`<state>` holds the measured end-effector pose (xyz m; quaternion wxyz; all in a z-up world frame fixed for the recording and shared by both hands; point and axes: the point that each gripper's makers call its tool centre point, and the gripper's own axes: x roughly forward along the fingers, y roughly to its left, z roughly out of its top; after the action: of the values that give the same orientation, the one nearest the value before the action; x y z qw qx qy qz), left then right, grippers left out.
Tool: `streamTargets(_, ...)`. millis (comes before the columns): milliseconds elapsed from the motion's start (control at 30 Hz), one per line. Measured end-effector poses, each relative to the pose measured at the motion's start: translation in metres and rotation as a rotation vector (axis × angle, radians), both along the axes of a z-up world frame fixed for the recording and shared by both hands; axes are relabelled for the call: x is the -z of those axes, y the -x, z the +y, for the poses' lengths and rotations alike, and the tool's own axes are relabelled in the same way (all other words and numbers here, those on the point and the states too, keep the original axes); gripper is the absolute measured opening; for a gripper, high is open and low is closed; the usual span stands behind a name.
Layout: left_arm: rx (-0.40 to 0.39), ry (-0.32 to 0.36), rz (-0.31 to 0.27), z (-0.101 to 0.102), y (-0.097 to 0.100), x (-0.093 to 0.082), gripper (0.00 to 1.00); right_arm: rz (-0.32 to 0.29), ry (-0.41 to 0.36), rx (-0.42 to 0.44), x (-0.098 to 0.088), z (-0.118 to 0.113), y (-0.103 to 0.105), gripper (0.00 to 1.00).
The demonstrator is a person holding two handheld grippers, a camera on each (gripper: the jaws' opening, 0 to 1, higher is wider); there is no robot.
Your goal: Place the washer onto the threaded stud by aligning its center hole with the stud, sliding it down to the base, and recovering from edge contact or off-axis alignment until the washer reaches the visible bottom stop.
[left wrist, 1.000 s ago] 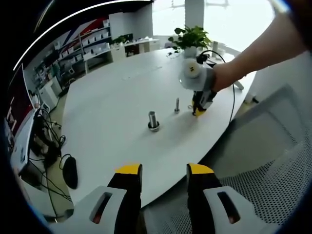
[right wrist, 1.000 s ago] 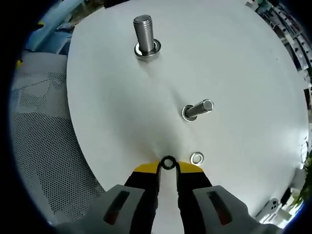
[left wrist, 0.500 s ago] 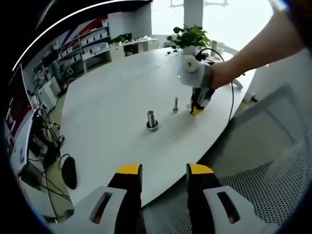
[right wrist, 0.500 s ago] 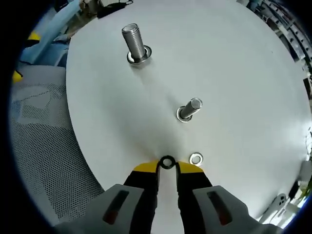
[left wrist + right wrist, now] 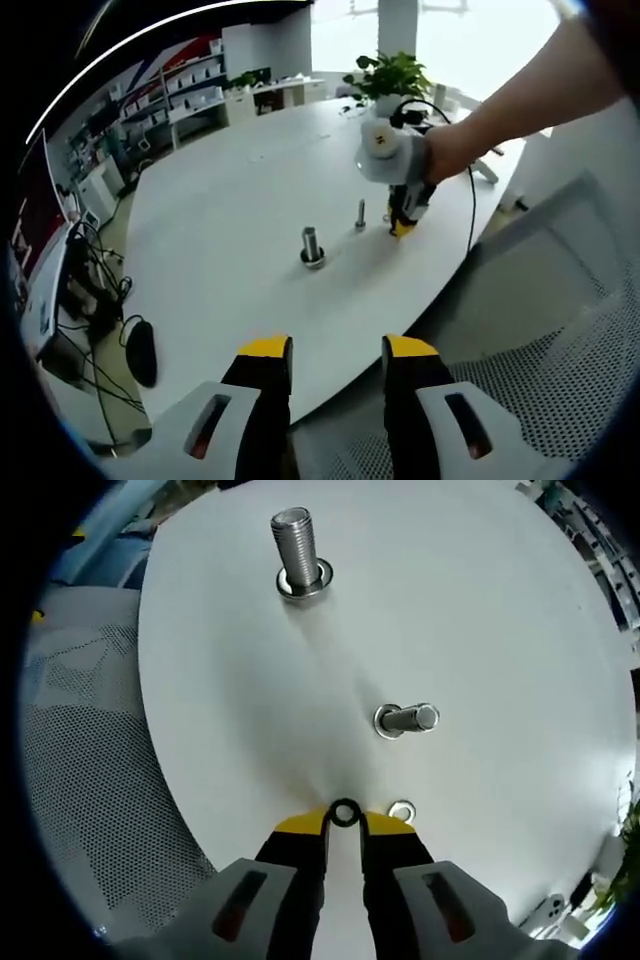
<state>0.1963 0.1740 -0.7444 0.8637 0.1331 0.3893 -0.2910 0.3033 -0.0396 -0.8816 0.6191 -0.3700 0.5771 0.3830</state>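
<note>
Now right hand-held gripper [image 5: 343, 825] pinching small dark ring washer [image 5: 343, 813] above round white table [image 5: 480, 610], near slim threaded steel stud [image 5: 407, 720]. Left hand-held gripper [image 5: 336, 352] parted, holding nothing.

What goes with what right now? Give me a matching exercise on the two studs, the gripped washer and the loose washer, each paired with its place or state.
Things:
1. large stud
2. small stud
3. dark washer
4. silver washer

Places or states:
A. lying loose on the table, right beside the yellow tips
B. pinched at the tips of the right hand-held gripper
C. farthest from the gripper, with a washer at its base
D. midway up the right gripper view, the thinner one

Pairs: 1-C, 2-D, 3-B, 4-A
</note>
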Motion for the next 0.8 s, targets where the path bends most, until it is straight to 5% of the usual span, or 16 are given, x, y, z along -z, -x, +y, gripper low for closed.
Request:
streamTargets(333,-0.003,0.003,0.001,0.0,0.0,0.0,0.34,-0.038,-0.074,-0.005,-0.002,-0.002,0.001,0.12)
streamTargets(367,-0.002,0.002,0.003,0.0,0.0,0.0,0.34,-0.034,-0.069,-0.008,-0.002,-0.003,0.002,0.02)
streamTargets(500,0.004,0.002,0.002,-0.001,0.001,0.0,0.34,0.018,-0.127,0.064,0.0,0.008,0.015,0.02)
streamTargets(567,0.002,0.005,-0.001,0.0,0.0,-0.001,0.34,-0.047,-0.07,-0.047,0.001,0.005,0.006,0.02)
streamTargets(633,-0.002,0.007,-0.003,0.001,0.0,-0.001,0.34,0.016,-0.073,0.024,0.005,0.007,0.016,0.03)
streamTargets(800,-0.002,0.004,-0.002,0.001,0.0,-0.001,0.34,0.001,-0.104,0.041,0.001,0.012,0.012,0.03)
